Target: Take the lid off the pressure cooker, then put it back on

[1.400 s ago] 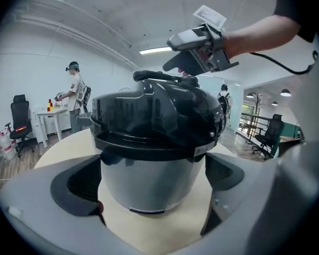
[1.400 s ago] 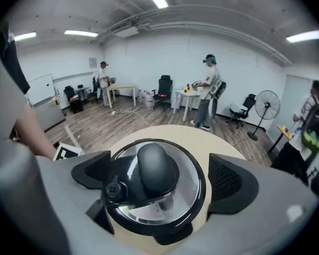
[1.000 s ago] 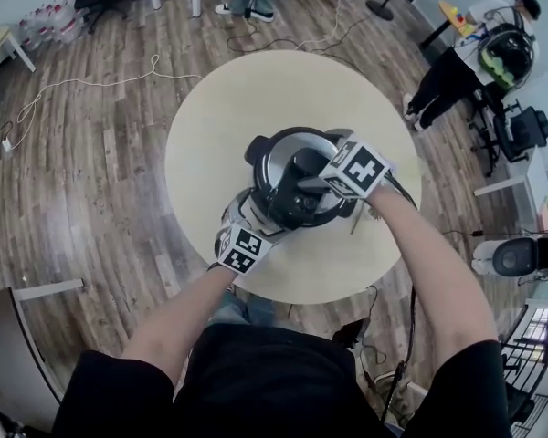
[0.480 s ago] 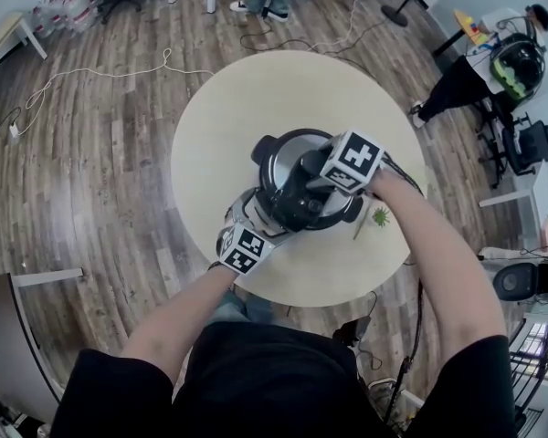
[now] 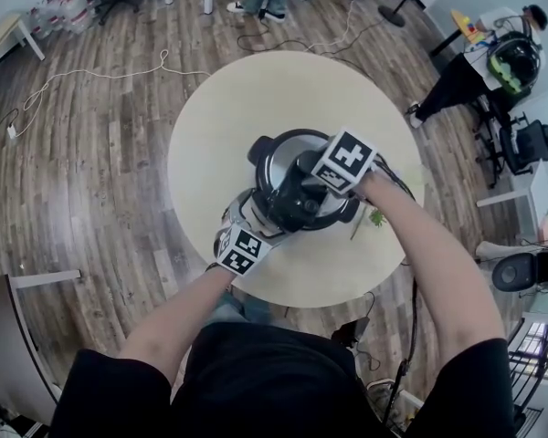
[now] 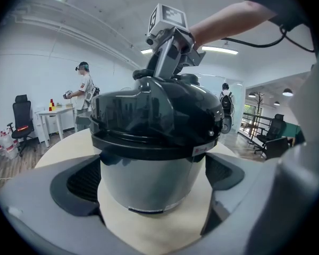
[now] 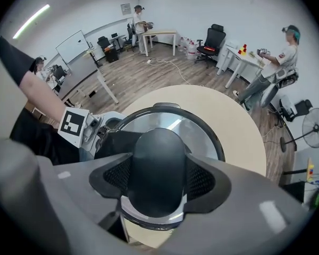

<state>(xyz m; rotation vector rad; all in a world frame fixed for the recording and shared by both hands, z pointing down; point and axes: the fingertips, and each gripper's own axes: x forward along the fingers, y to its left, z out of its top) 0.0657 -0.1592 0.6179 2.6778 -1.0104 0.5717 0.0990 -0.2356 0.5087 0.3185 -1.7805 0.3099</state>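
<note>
A black-and-silver pressure cooker (image 5: 276,158) stands on a round pale table (image 5: 219,126) with its lid (image 7: 199,126) on. My right gripper (image 5: 312,186) points steeply down over the lid. Its jaws are closing around the black oval lid handle (image 7: 157,166), and both pads lie against the handle's sides. My left gripper (image 5: 256,215) sits low at the cooker's near-left side. Its jaws stand wide, to either side of the silver body (image 6: 154,161), and the pads do not press on it. In the left gripper view the right gripper (image 6: 160,74) rises from the lid's top.
A small green sprig (image 5: 376,215) and a thin stick lie on the table to the right of the cooker. A black cable runs off the table's right edge. People, desks and office chairs stand farther off across the wooden floor.
The right gripper's marker cube has shifted slightly left over the lid and tipped steeper. The left gripper and the cooker have stayed put.
</note>
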